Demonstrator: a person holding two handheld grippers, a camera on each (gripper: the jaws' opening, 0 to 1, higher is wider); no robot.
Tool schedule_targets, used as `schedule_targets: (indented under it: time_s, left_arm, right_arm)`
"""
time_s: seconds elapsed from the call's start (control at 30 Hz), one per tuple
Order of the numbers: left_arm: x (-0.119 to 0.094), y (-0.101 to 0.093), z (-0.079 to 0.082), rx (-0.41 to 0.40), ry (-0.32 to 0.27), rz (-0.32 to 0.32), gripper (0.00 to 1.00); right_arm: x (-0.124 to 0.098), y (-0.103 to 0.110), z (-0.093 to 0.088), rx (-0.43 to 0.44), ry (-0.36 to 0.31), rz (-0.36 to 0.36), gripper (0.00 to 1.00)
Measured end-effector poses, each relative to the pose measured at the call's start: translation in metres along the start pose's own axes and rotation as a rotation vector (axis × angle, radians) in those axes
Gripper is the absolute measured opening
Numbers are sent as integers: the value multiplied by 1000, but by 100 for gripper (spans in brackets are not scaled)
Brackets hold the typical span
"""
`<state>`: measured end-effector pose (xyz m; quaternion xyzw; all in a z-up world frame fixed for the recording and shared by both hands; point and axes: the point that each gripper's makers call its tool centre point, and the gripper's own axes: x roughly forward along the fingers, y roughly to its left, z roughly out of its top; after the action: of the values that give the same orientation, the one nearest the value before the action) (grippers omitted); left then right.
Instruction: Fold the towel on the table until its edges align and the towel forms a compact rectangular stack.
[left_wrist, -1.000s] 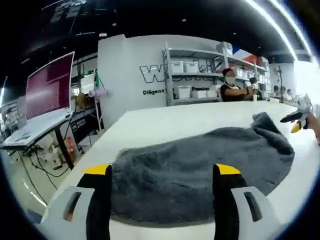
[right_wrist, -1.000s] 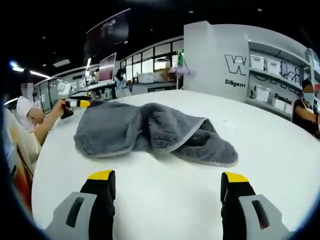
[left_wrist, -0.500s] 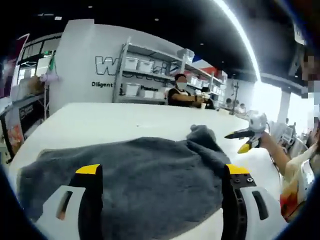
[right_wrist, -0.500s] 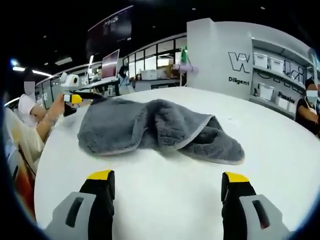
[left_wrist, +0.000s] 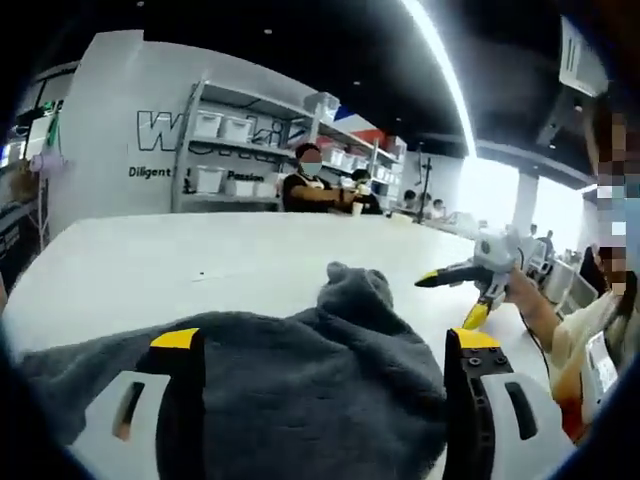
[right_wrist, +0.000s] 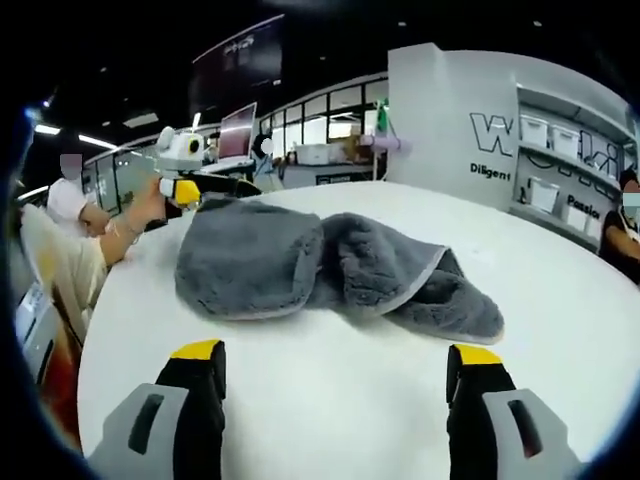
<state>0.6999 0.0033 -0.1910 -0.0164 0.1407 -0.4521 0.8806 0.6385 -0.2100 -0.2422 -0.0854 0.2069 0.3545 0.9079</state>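
Folding barely begun: grey towel (right_wrist: 330, 270) lies rumpled mid-counter (right_wrist: 330, 400), edges unaligned, no rectangle. Left gripper (left_wrist: 320, 345) jaws wide, over the towel's near edge. Right gripper (right_wrist: 330, 355) jaws wide, holding nothing, short of the towel. All folds remain, I'd judge.

towel (left_wrist: 300, 390) near edge: cut off below | wall lettering (left_wrist: 175, 132): shelving-blocked

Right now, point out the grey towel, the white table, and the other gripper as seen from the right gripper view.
grey towel (right_wrist: 260, 262): right gripper view, on its folded upper layer.
white table (right_wrist: 330, 390): right gripper view, on bare surface in front of the towel.
left gripper (right_wrist: 205, 186): right gripper view, between its yellow-tipped jaws at the towel's far edge.
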Motion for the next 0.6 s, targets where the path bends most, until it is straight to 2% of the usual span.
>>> schedule_targets:
  time_s: [0.1,0.27,0.4,0.53,0.6]
  left_arm:
    - [-5,-2,-2,64,-30,-25,95]
    - [-17,-7,-10,104,-46,-33,95]
    - [-19,-3,-15,73,-30,-43,96]
    - [-19,0,-28,47,30,-66,96]
    - [-19,3,-29,34,25,-61,96]
  right_arm:
    - [1,5,0,-13,5,8,94]
    - [3,14,0,-36,12,28,94]
    - [8,16,-4,-38,26,35,94]
    - [10,17,-5,-40,34,32,94]
    - [10,17,-5,-48,37,27,93]
